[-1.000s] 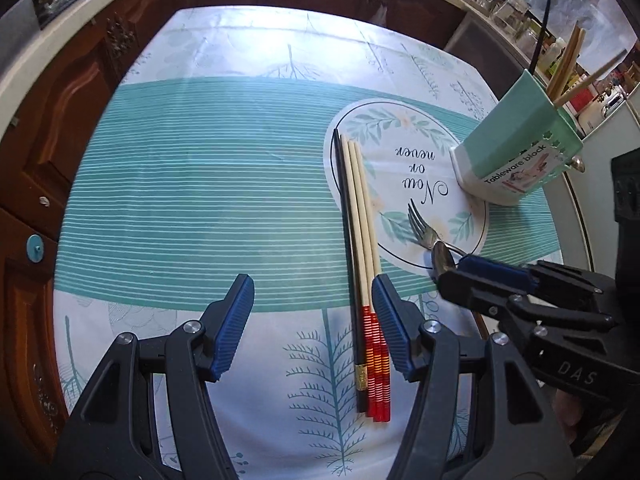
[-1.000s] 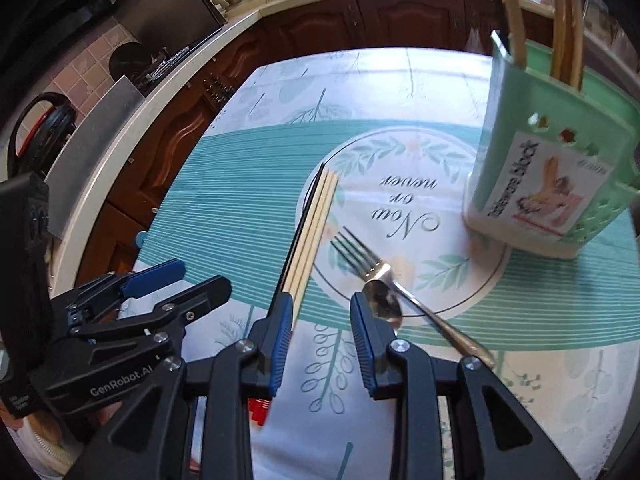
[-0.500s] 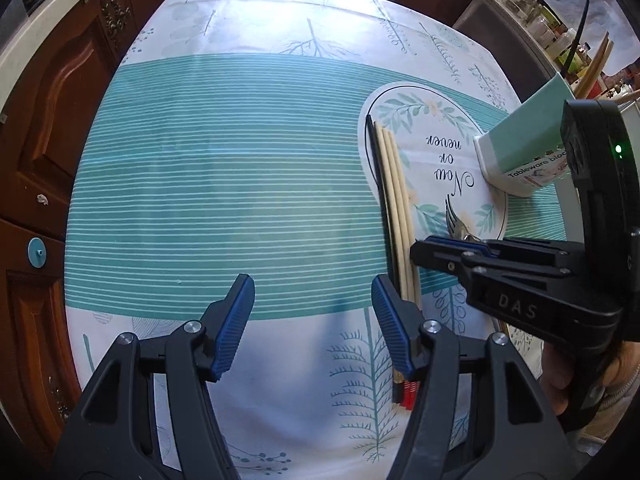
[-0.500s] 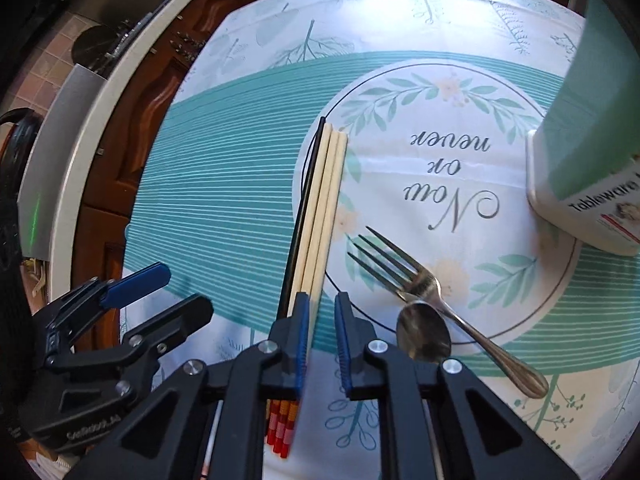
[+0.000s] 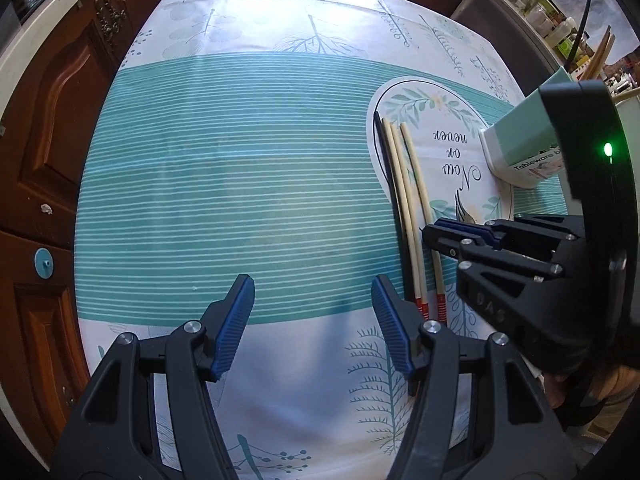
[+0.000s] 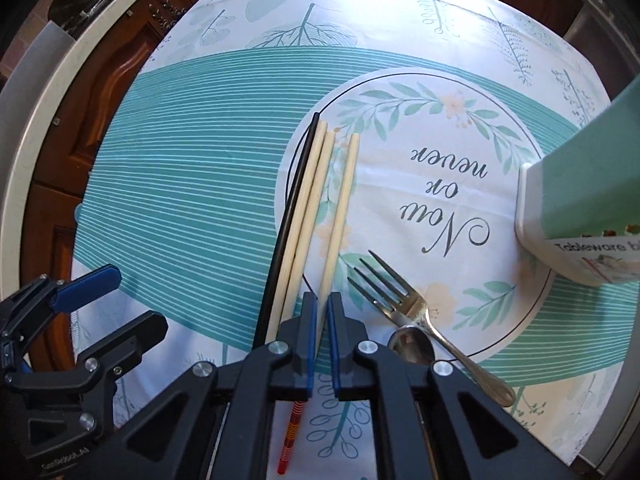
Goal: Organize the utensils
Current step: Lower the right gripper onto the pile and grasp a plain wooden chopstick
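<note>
Three pale wooden chopsticks with red-striped ends and one black chopstick [image 6: 286, 216] lie side by side on the tablecloth. My right gripper [image 6: 322, 308] is shut on the rightmost wooden chopstick [image 6: 340, 208], which now sits apart from the other two [image 6: 306, 208]. It also shows in the left wrist view [image 5: 420, 192], with the right gripper [image 5: 440, 232] on it. A fork [image 6: 400, 304] and a spoon [image 6: 412, 346] lie just right of it. The mint utensil holder [image 6: 588, 200] stands at the right. My left gripper [image 5: 312, 312] is open and empty over the striped cloth.
The table [image 5: 240, 160] has a teal-striped cloth with a round printed motif. Dark wooden cabinets [image 5: 52, 120] stand along the left. The holder [image 5: 520, 144] contains several chopsticks. Jars and clutter sit on the counter beyond it.
My right gripper moved down onto the chopsticks and closed on the rightmost wooden one, shifting it away from the others. The left gripper drifted left, still open.
</note>
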